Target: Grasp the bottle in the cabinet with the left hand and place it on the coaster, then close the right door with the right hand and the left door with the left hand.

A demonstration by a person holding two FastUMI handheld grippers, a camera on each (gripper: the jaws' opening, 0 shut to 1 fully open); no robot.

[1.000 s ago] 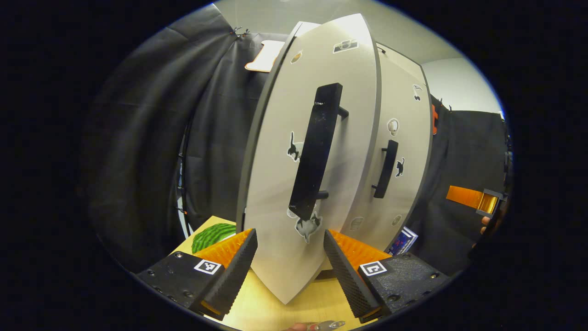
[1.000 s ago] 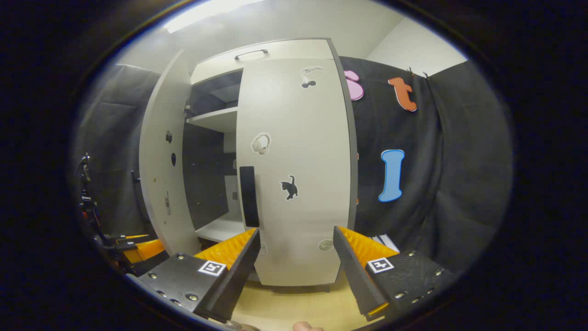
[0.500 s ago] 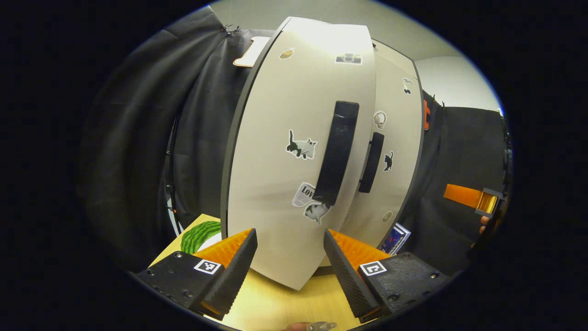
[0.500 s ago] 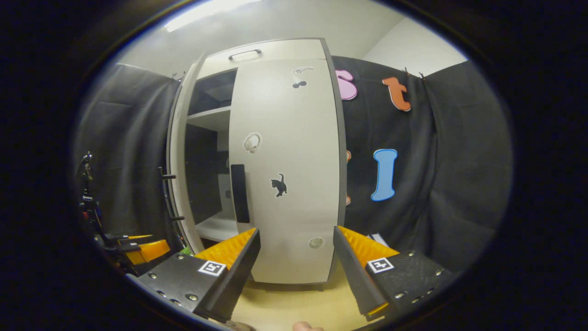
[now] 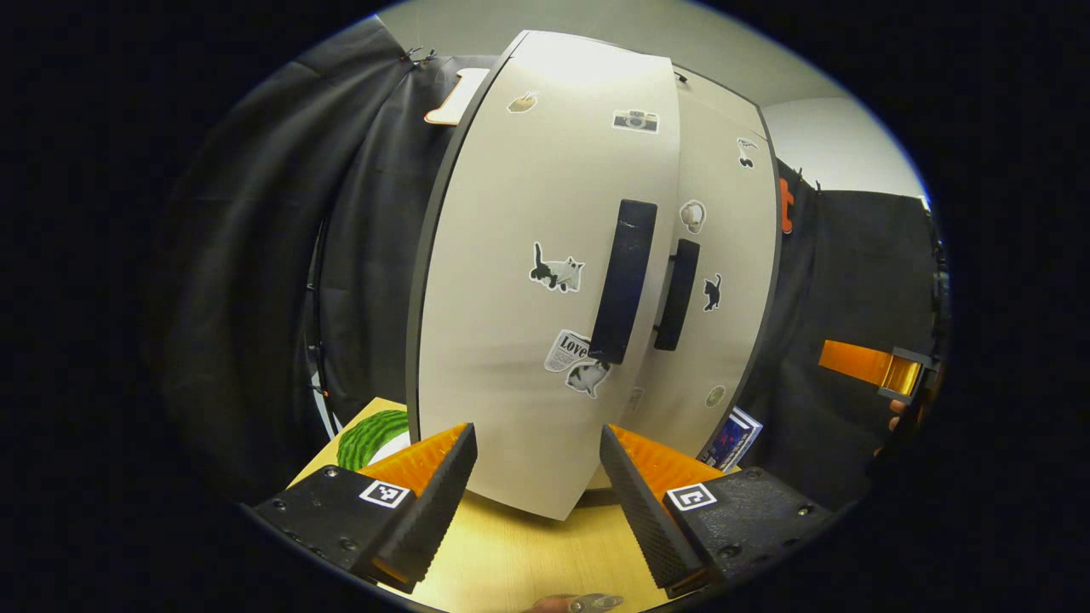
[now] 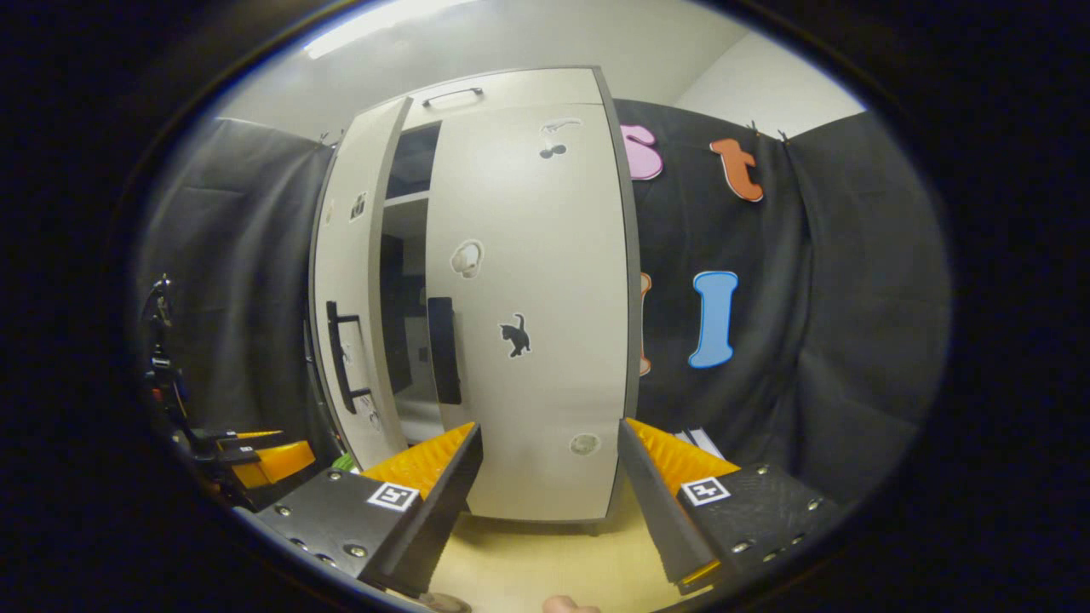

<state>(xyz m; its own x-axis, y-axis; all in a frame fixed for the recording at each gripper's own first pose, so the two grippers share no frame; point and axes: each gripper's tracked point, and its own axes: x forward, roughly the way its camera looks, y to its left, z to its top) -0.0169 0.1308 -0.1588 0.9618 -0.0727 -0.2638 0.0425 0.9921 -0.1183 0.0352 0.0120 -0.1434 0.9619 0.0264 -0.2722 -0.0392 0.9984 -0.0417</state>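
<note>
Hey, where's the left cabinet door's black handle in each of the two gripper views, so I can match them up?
Left gripper view: the left door's handle stands upright just right of centre, above the open hand-held gripper.
Right gripper view: the same handle sits at left of centre, on the door seen nearly edge-on and still ajar.
Shared landmark: the black cat sticker on the right door.

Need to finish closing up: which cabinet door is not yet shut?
The left door, angled out with a dark gap beside it; the right door sits flush.
</note>
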